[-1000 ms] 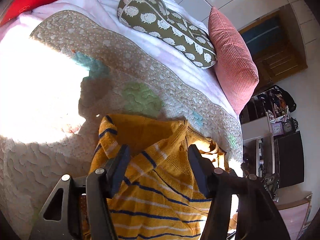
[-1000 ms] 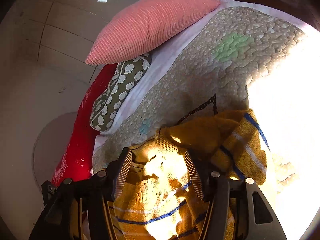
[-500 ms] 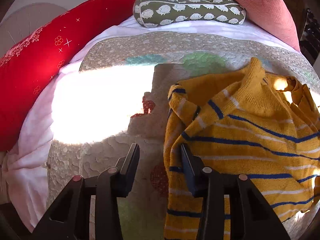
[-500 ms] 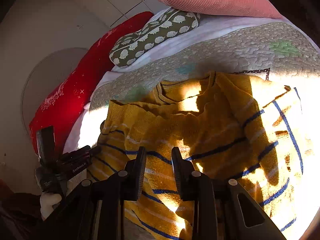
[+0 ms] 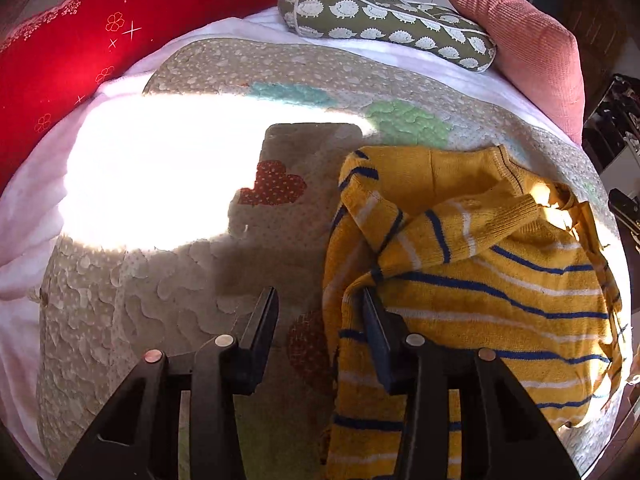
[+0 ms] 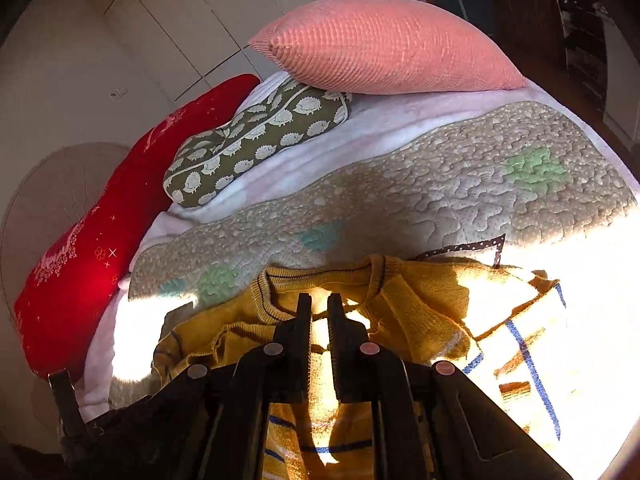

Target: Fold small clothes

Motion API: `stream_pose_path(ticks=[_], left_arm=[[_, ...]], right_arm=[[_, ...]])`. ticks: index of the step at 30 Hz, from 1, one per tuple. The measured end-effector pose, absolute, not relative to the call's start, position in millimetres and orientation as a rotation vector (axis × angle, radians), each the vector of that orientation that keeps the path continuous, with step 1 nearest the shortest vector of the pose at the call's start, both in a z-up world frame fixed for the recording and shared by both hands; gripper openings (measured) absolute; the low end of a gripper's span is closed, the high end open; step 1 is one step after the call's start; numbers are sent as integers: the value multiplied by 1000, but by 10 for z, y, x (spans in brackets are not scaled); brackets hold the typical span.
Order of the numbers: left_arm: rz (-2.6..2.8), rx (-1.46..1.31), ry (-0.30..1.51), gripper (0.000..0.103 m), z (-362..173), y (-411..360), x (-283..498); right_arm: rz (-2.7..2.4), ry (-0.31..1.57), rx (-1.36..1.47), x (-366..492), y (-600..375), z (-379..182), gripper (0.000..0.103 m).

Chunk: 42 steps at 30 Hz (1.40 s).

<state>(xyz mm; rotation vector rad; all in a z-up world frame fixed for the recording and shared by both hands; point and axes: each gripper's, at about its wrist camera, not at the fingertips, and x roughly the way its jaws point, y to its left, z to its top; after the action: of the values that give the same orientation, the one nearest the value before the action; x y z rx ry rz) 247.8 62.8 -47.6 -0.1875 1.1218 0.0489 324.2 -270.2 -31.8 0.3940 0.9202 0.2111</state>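
Note:
A yellow knit sweater [image 5: 480, 300] with blue and white stripes lies crumpled on a beige quilt [image 5: 160, 300], one sleeve folded across its body. My left gripper [image 5: 318, 308] is open at the sweater's left edge. The hem lies loosely between its fingers, and the right finger [image 5: 376, 328] rests against the knit. In the right wrist view the sweater [image 6: 420, 300] fills the foreground. My right gripper [image 6: 319, 308] sits just below the collar. Its jaws are closing to a thin slit with a fold of knit pinched between them.
A red bolster [image 5: 60, 52], a green hedgehog-print pillow [image 5: 384, 24] and a pink ribbed cushion [image 5: 528, 52] line the far side of the bed. Glaring sunlight [image 5: 160, 184] covers the quilt left of the sweater. Dark furniture [image 5: 612, 120] stands past the bed's right edge.
The left gripper swung from over the sweater's middle to its left edge and its jaws narrowed. The right gripper moved up to the collar and its jaws closed on the knit.

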Motion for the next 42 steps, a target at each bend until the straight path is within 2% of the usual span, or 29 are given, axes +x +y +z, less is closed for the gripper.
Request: stream_pose_path(ticks=[5,9,12,17,19,21,22,23,24,26,28,29,37,39,41,42], left_arm=[[39,-194,1044,42,-76,600,2278],[-71,-150,989,42,167,195,2196],[-181,-49,1004,43,128,-249,2249],[-164,61,1148,42,-362,-474,2740],[-112,77,1161,42,-507,-380,2957],[-55,37,1149,39,-531,-233,3134],[-49,-14,1149,38,-531,-139,3207],[-34,-60,1152,32,-537,-30,3268],[-13,-90,1156,26,-549,61,3315],[-9,-125,1172,22,-626,155,3371],[-11,-146,1175,22,-700,185,3357],[-11,-149,1164,22,-714,184,3334],[-30,-182,1153,22,-726,205,3318],[-35,-186,1148,22,-730,206,3314],[-37,-187,1140,22,-728,203,3307],[-36,-185,1135,22,-727,199,3297]], right_arm=[[259,986,297,3082,-2792,-309,9],[302,1032,249,3019,-2648,-494,9],[263,1030,136,3025,-2532,-592,14],[250,1026,70,3085,-2483,-678,53],[277,1069,56,3137,-2443,-781,55],[269,1104,-2,3174,-2382,-882,51],[269,1099,-4,3184,-2383,-897,20],[264,1094,8,3200,-2406,-891,8],[263,1089,37,3226,-2450,-877,8],[243,1057,88,3277,-2547,-829,7],[191,1024,121,3343,-2650,-781,7],[161,1012,141,3374,-2720,-770,2],[-31,930,292,3335,-3439,-587,4],[33,934,279,3248,-3432,-509,14],[89,962,210,3170,-3300,-500,36],[114,987,174,3147,-3231,-526,38]])
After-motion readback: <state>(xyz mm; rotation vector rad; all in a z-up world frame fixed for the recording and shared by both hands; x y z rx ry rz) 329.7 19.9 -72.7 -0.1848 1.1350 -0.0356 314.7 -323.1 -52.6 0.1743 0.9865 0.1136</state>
